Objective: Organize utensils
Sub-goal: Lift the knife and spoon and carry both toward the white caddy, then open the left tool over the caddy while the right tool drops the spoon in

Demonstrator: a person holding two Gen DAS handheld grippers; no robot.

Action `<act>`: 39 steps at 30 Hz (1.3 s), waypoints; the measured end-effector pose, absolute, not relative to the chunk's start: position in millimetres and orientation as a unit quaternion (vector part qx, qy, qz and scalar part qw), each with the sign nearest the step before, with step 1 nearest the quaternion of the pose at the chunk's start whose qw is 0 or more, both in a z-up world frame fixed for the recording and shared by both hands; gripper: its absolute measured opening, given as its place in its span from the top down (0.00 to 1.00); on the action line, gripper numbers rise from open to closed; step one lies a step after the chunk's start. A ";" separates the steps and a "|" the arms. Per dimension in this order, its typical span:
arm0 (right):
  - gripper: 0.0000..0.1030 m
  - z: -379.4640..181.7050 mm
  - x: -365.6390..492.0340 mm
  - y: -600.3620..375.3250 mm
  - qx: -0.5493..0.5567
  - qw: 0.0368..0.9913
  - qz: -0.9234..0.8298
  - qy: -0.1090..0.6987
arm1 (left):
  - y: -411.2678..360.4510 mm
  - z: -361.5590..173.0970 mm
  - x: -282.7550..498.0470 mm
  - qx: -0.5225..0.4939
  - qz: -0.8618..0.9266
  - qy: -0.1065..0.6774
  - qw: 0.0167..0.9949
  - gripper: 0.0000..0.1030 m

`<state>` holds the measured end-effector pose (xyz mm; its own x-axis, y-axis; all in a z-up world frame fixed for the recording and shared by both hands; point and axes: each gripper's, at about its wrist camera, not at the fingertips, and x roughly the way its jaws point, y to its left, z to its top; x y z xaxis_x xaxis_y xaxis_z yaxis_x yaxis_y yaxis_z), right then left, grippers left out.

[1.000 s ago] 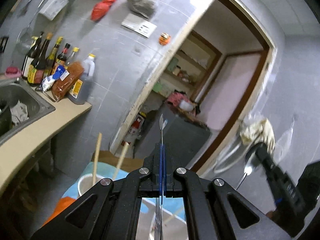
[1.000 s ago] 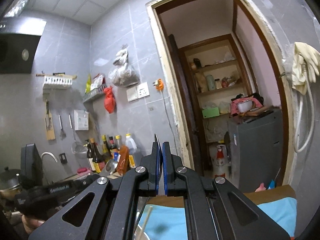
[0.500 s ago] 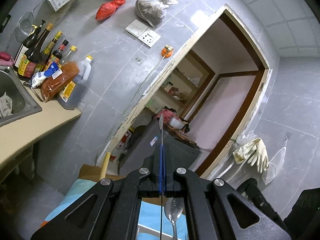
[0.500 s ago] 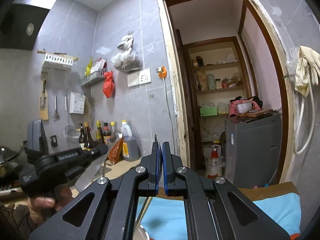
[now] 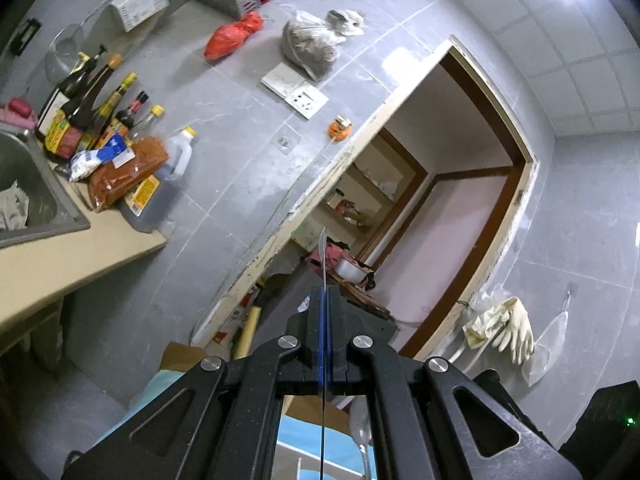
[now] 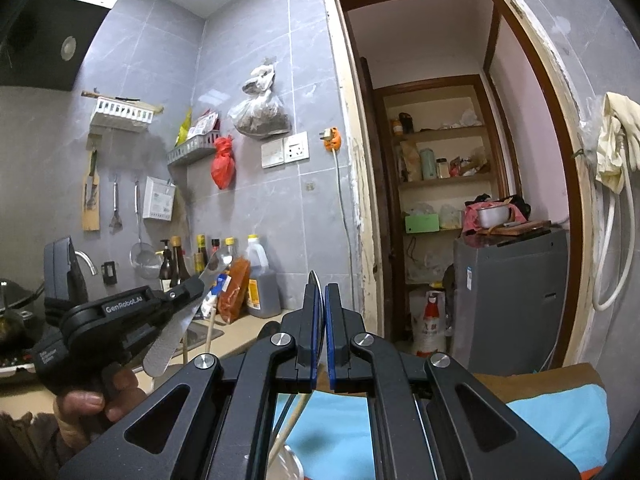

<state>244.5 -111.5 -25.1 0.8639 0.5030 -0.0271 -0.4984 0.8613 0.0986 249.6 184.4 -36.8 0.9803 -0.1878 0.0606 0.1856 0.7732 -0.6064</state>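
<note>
My left gripper (image 5: 322,294) is shut on a flat metal utensil (image 5: 322,252), seen edge-on, its tip above the jaws. In the right wrist view the same left gripper (image 6: 192,288) holds that utensil's broad flat metal handle (image 6: 170,338). My right gripper (image 6: 323,292) is shut on a thin metal utensil (image 6: 314,278) pressed to the left pad, with a narrow gap beside it. A spoon (image 5: 360,426) shows under the left gripper. Wooden chopsticks (image 6: 290,426) rise below the right gripper.
A counter (image 5: 60,264) with a sink (image 5: 24,200) and several sauce bottles (image 5: 92,116) is at left. A doorway (image 6: 460,200) with shelves and a grey machine (image 6: 512,300) is ahead. A blue cloth (image 6: 560,420) lies below. Gloves (image 6: 616,140) hang at right.
My left gripper has tilted upward and turned, so the counter and bottles slid back into view. It has risen in the right wrist view. Both grippers stay shut.
</note>
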 end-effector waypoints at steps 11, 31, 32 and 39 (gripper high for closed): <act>0.98 -26.8 243.6 -109.7 0.041 0.962 0.267 0.026 | 174.2 -53.4 241.4 -0.306 -0.073 -0.013 0.949 1.00; 0.98 -31.1 240.2 -108.5 0.028 0.958 0.282 0.035 | 143.0 -69.7 230.6 -0.211 -0.017 -0.012 0.977 1.00; 0.98 -30.9 239.8 -107.4 0.024 0.957 0.287 0.038 | 141.7 -70.2 227.6 -0.204 -0.013 -0.007 0.979 1.00; 0.98 -34.7 233.4 -101.3 0.004 0.952 0.303 0.050 | 137.7 -73.1 212.9 -0.170 -0.006 0.023 0.985 1.00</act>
